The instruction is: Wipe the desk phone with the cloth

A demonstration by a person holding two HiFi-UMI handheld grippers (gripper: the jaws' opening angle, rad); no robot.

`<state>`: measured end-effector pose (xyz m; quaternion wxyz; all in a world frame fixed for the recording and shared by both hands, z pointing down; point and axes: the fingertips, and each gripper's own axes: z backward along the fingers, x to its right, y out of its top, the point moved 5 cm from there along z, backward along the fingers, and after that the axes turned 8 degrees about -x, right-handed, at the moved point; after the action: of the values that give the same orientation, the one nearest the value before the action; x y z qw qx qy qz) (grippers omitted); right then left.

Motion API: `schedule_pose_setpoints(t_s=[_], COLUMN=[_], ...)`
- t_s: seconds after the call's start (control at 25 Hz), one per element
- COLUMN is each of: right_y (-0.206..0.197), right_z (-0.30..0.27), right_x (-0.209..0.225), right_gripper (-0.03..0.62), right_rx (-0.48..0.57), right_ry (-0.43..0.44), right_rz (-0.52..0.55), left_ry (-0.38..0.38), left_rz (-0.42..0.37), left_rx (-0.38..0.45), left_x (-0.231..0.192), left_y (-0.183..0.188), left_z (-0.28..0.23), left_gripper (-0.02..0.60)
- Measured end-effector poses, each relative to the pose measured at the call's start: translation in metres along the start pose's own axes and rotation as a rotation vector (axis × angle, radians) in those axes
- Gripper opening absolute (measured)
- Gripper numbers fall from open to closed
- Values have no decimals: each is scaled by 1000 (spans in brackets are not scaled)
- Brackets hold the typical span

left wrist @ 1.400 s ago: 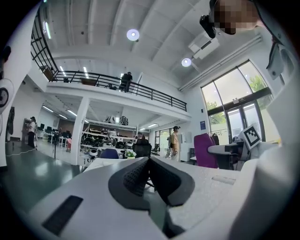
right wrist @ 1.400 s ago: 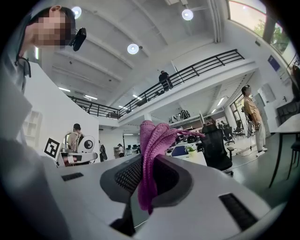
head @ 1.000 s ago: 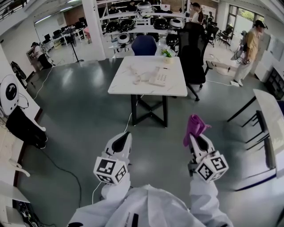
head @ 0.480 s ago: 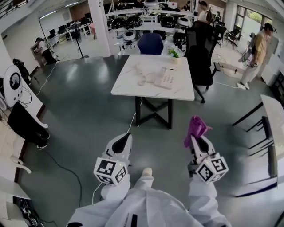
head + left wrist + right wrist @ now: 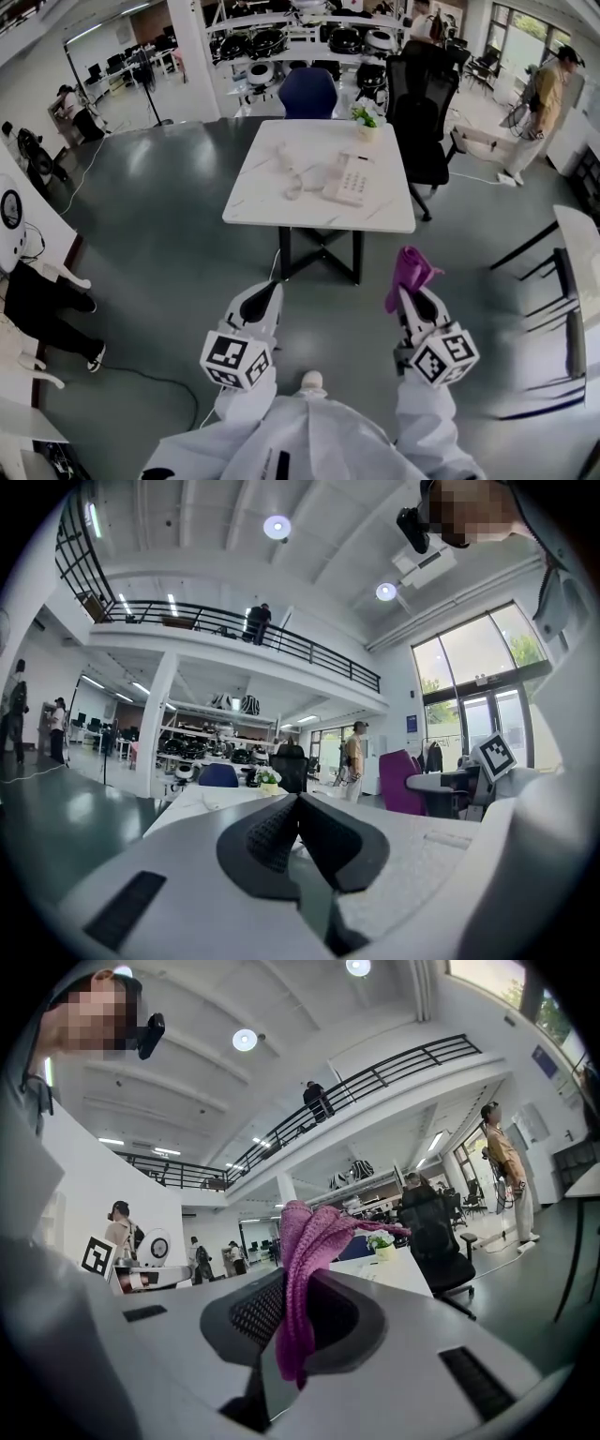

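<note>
Desk (image 5: 281, 202) nearer than a second ago. Desk phone (image 5: 349, 180) toward its right edge, well ahead, not yet reached. Purple cloth (image 5: 305, 1269) pinched upright in right claw (image 5: 295, 1283), carried ready for wiping. Left claw (image 5: 298, 803) pressed together, empty.

So the right gripper (image 5: 292, 1281) has its jaws pinched together on a purple knitted cloth (image 5: 305, 1237). The cloth sticks up above the tips and flops over to the right, with a tail hanging down between the dark pads (image 5: 251, 1312). Behind it there's a white table (image 5: 405, 1271) with a little potted plant (image 5: 380, 1241) on it, and a black office chair (image 5: 436, 1232) just beside the table. A person (image 5: 506, 1168) stands off to the right, and someone else (image 5: 317, 1101) is up at the balcony railing (image 5: 384, 1068).
</note>
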<state>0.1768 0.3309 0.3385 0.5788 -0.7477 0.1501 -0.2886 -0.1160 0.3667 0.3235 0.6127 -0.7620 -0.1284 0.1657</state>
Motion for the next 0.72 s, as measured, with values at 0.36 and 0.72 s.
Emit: schedule_pose_setpoints(t_s=[0.36, 0.72], right_y=[11, 14], right_z=[-67, -110], right_x=[25, 43], right_gripper=[40, 40], right_rx=[-6, -15], right_ry=[-51, -89], right_rz=[-12, -34], left_ry=[-79, -114], left_rz=[1, 18], left_rx=[-12, -26], left_x=[-49, -83], left_y=[11, 11], left_z=[-75, -118], left_gripper=[-3, -3])
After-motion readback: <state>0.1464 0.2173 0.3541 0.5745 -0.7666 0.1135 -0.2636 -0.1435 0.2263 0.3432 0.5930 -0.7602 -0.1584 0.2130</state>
